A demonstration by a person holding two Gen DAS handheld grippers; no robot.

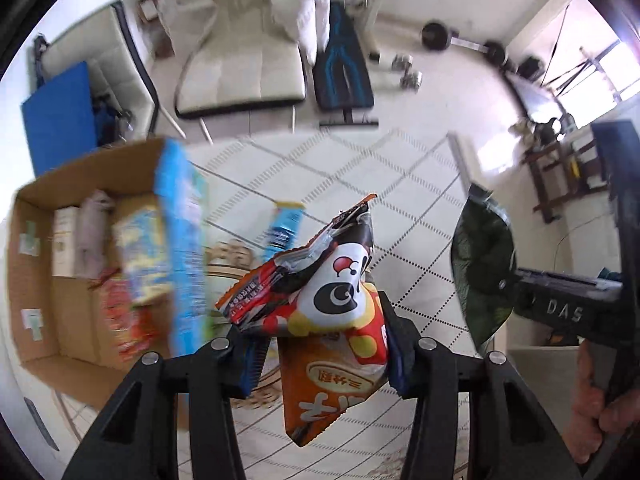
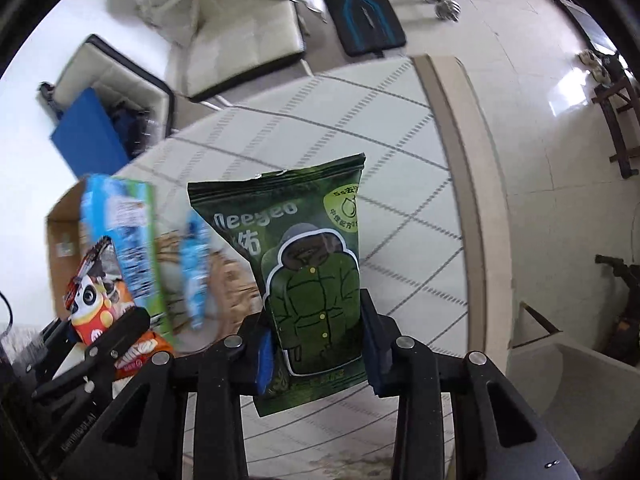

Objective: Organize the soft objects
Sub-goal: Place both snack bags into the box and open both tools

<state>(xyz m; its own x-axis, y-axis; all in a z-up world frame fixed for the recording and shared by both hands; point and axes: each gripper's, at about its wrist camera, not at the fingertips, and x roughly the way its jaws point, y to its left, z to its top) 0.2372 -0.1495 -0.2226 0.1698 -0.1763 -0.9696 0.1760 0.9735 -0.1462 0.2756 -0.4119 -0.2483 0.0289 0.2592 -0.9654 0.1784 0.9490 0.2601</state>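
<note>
My left gripper is shut on an orange and red panda snack bag, held above the table. My right gripper is shut on a green wipes pouch with a jacket drawing, held upright. The green pouch also shows at the right of the left wrist view. The panda bag and the left gripper show at the lower left of the right wrist view. A cardboard box stands at the left with several packets inside. A blue packet leans on its rim.
The table has a white cloth with a grey diamond grid. A small blue packet and a woven mat lie near the box. Cream chairs, a blue board, a bench and dumbbells stand beyond.
</note>
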